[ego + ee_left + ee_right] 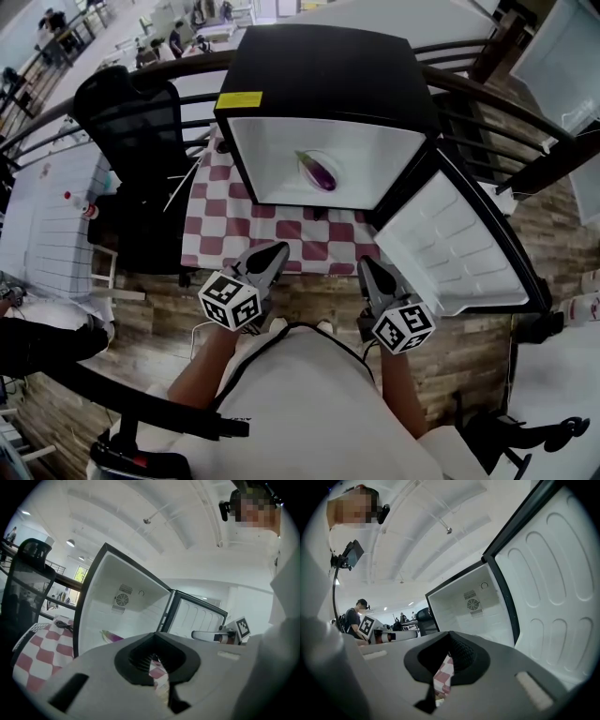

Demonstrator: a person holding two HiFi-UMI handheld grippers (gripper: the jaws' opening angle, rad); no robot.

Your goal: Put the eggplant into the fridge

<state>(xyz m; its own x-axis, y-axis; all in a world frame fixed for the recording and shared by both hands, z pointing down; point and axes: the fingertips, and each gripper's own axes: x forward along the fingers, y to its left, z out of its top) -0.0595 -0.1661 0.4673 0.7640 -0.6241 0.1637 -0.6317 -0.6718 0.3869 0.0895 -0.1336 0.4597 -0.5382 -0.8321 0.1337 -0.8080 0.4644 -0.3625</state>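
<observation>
A purple eggplant (321, 172) lies on the white floor of the open black mini fridge (328, 75); in the left gripper view the eggplant (108, 635) shows just over the gripper body. The fridge door (459, 248) stands swung out to the right. My left gripper (272, 255) and right gripper (373, 272) are held side by side near the table's front edge, short of the fridge. Both are shut with nothing between the jaws: left gripper (154, 660), right gripper (449, 658). Each one points toward the fridge opening.
The fridge stands on a table with a red-and-white checked cloth (225, 220). A black office chair (131, 122) is at the left beside the table, and a dark cable (183, 183) lies at the cloth's left edge. A curved dark railing (487, 98) runs behind.
</observation>
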